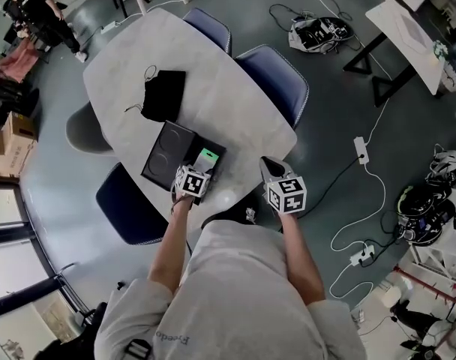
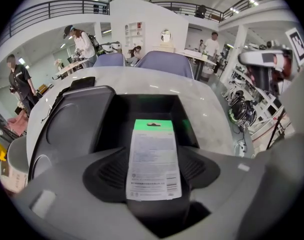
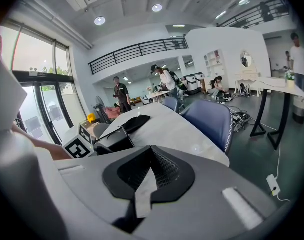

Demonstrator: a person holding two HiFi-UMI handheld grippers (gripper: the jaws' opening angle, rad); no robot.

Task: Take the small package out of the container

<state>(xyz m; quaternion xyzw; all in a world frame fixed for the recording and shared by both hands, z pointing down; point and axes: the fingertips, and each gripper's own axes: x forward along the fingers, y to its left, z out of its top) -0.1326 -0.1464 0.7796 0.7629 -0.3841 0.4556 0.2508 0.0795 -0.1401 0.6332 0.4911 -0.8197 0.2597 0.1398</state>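
A black container (image 1: 213,150) stands open on the white table (image 1: 235,103) near its front edge, its lid (image 1: 166,156) folded out to the left. Inside lies the small package (image 1: 207,157), white with a green top. My left gripper (image 1: 195,169) is at the container's near side. In the left gripper view the package (image 2: 154,159) lies flat between the wide-apart jaws of that gripper (image 2: 154,176), which stands open; the pads (image 2: 109,173) do not press on it. My right gripper (image 1: 268,165) hangs off the table's front edge, its jaws (image 3: 149,156) shut with nothing in them.
A black pouch (image 1: 164,94) with a cord lies behind the container. Blue chairs (image 1: 277,77) stand at the table's right side and another (image 1: 130,205) at its near left. A power strip and cables (image 1: 361,150) lie on the floor to the right.
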